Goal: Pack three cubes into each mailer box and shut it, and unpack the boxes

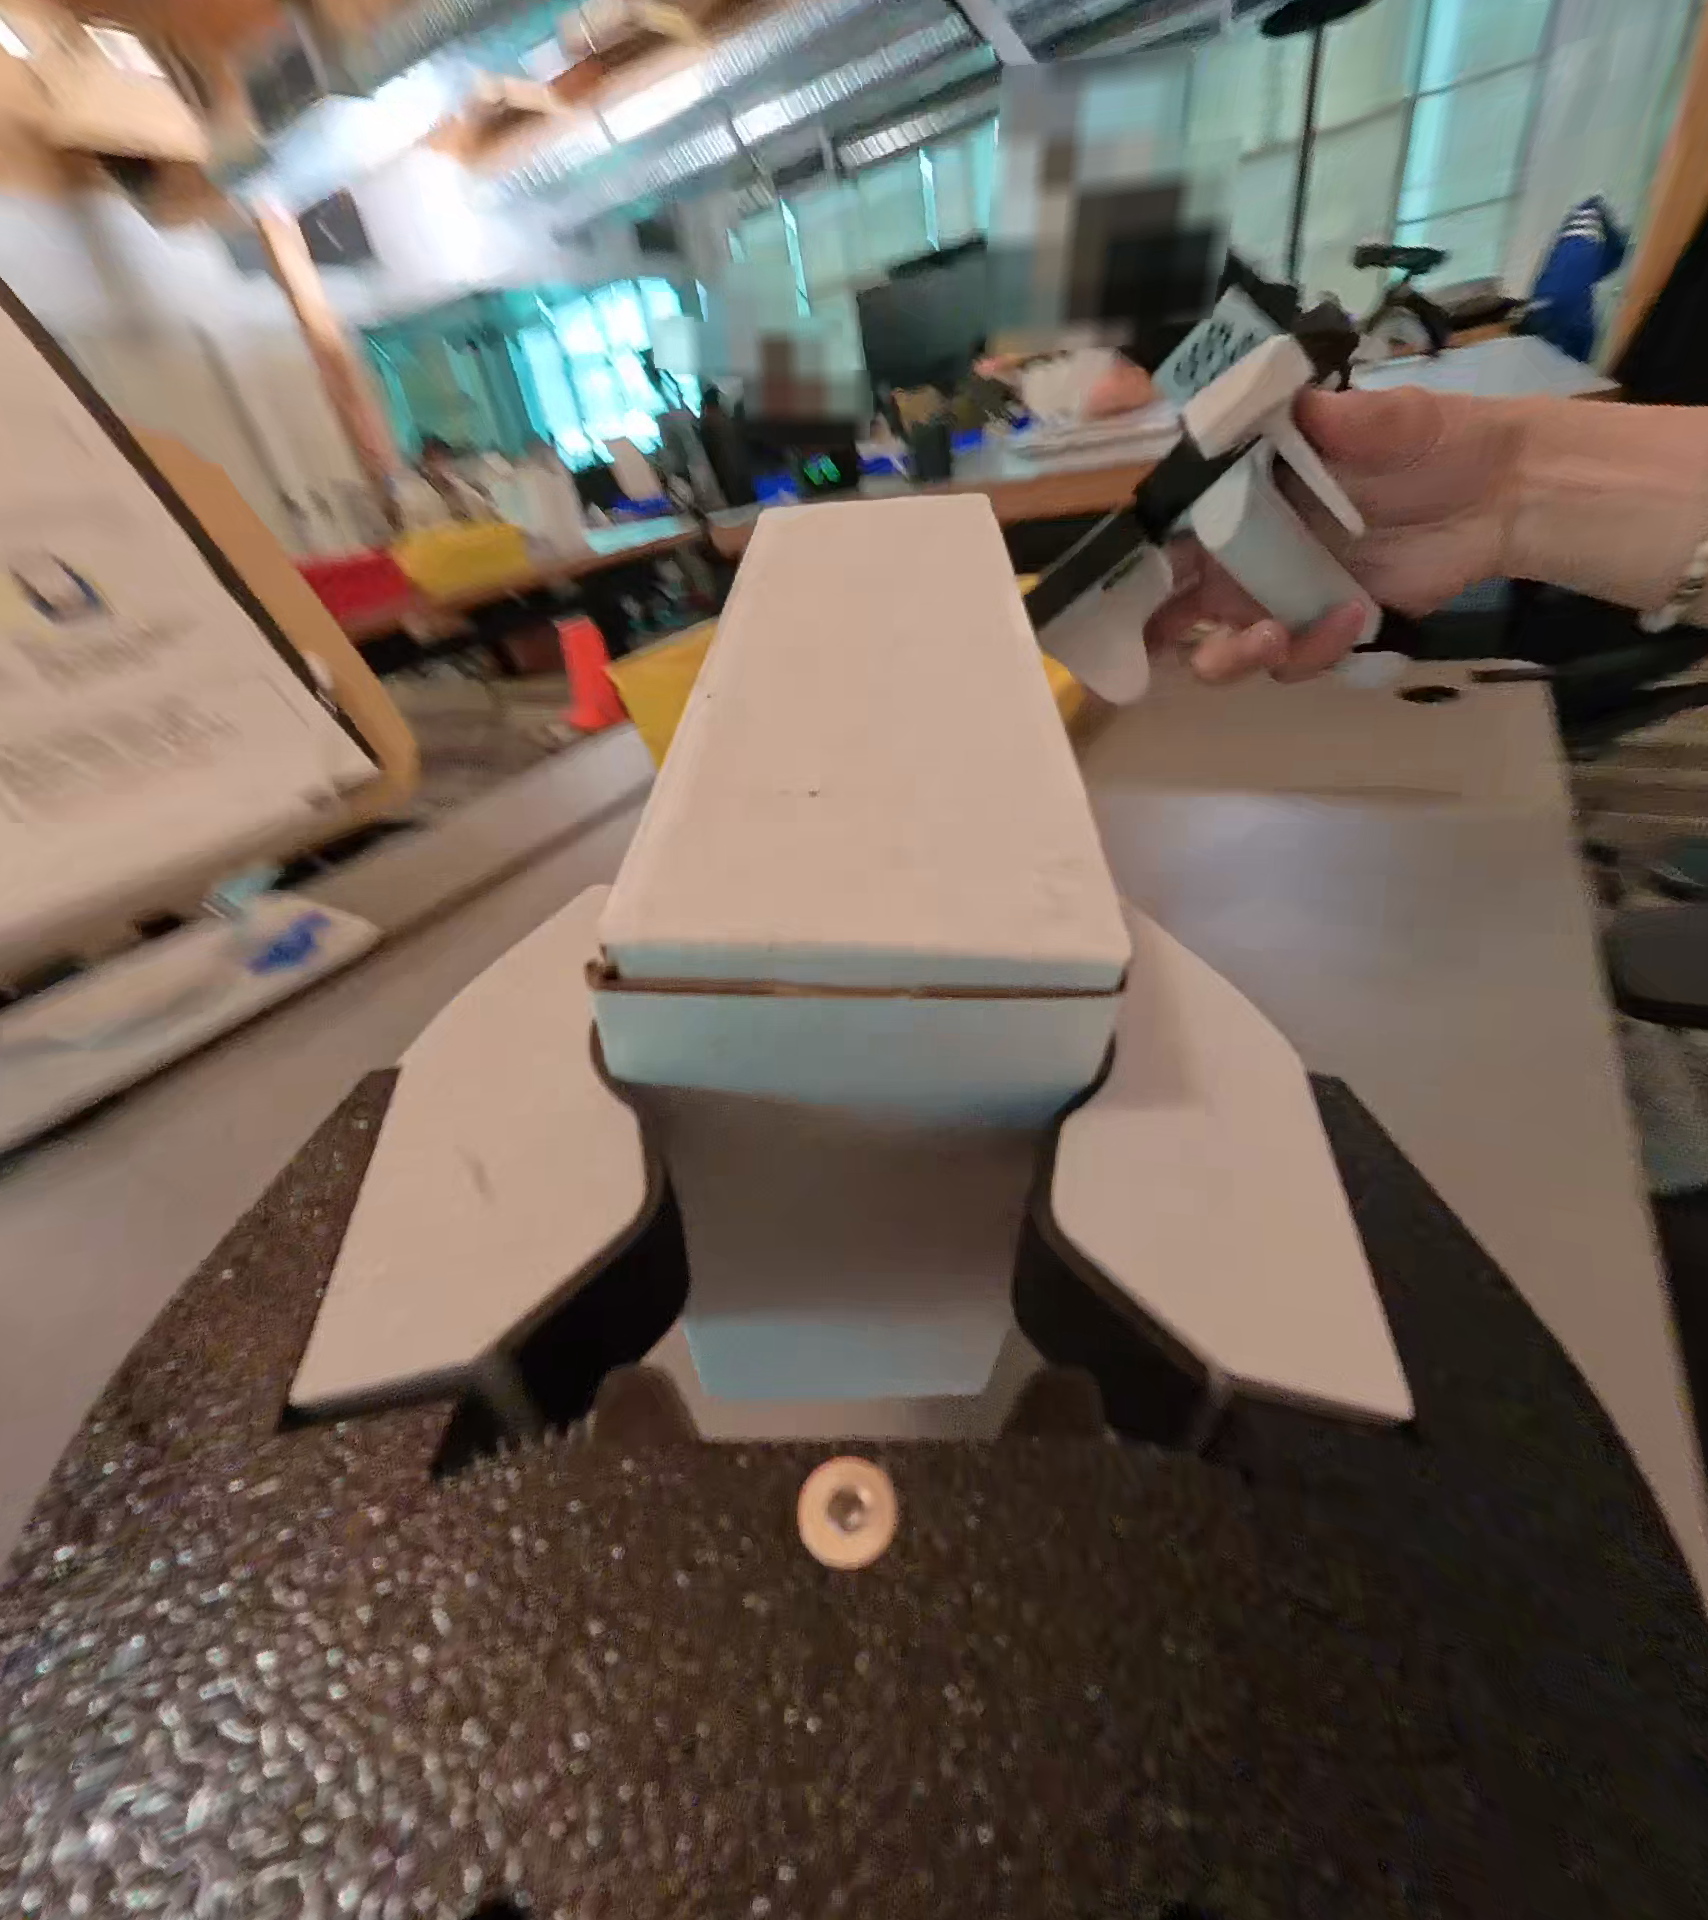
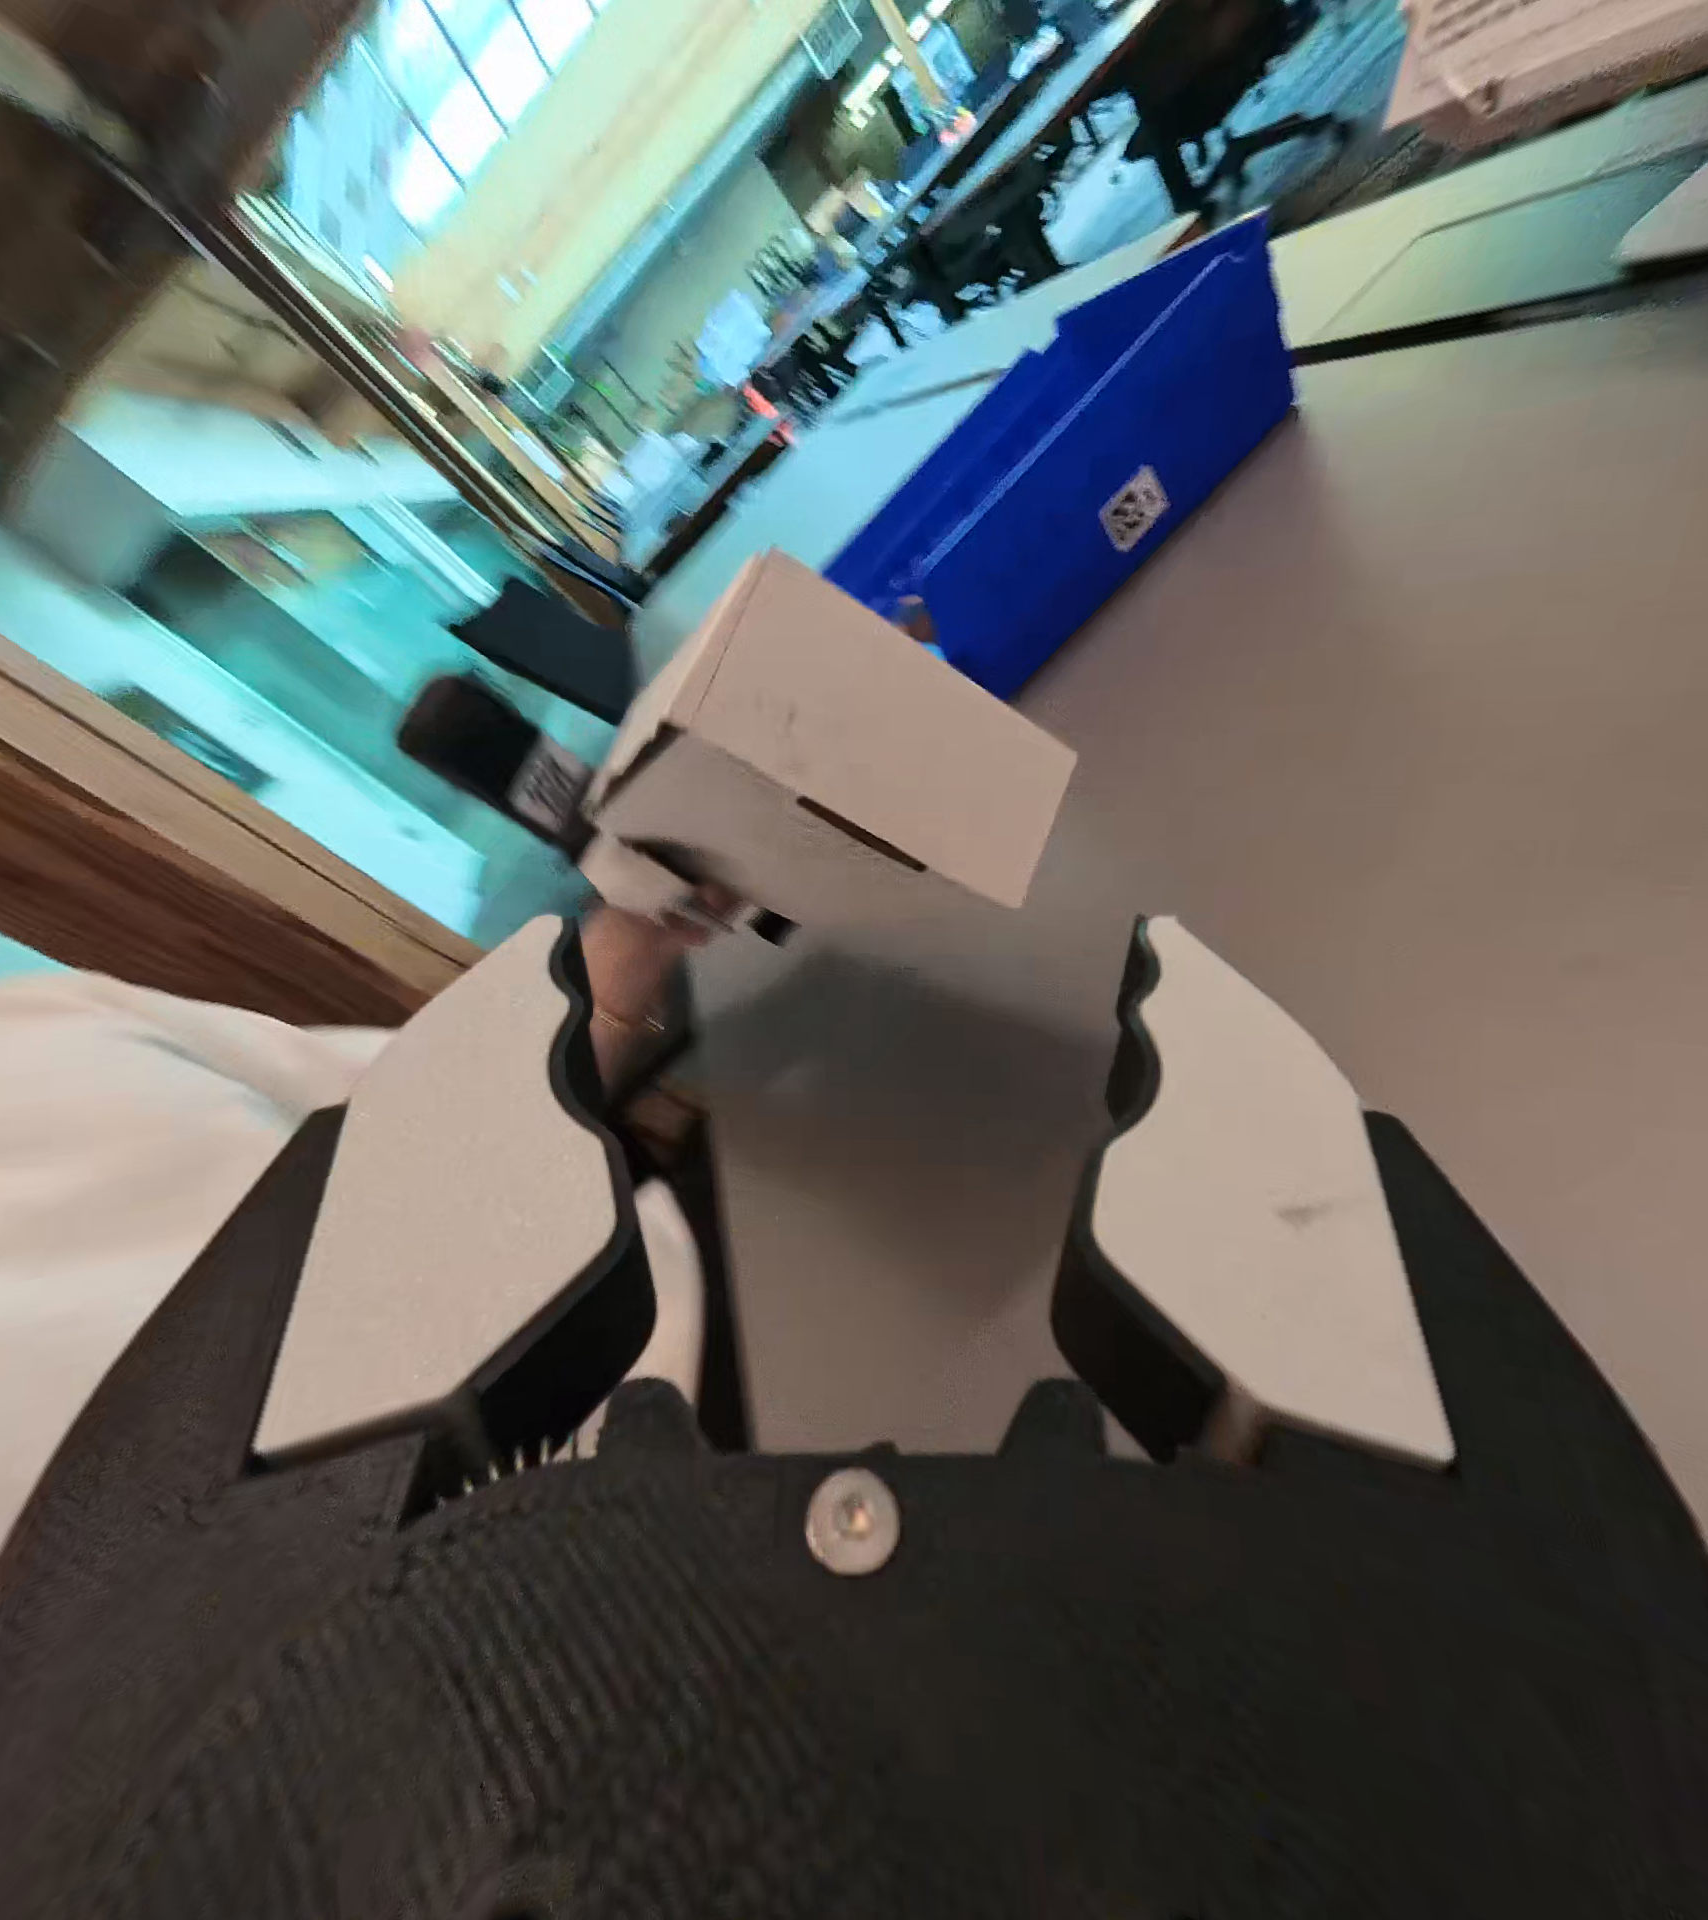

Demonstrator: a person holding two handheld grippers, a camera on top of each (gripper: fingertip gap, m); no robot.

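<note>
Left tool (image 1: 855, 1049) sat nearest the lens, its two white fingers pinching the near end of a closed white mailer box (image 1: 860, 769), which was held clear of the grey tabletop (image 1: 1349, 935) and pointed away along the tool's axis. Lid seam ran unbroken across the near end; flaps looked tucked. Right wrist view showed the same box (image 2: 829, 727) lifted above the tabletop, slot edges visible on its side face, no gap at the lid. Right tool (image 2: 855, 997) was spread wide with nothing between its fingers, hanging just short of the box; in the left wrist view it appeared toward the far right edge of the tabletop, gripped by a hand (image 1: 1401, 509) wearing a beaded bracelet. Blue bin (image 2: 1068, 457) stood on the tabletop beyond the box, toward the far edge. No cubes were visible in either view; whether any were inside the box could not be told. Judgement: this box was shut, so either packing of it was finished and it was being carried off, or unpacking had not yet begun on it. Only one mailer box was in sight, so the count of boxes done could not be fixed. Heavy motion blur in both backgrounds.
</note>
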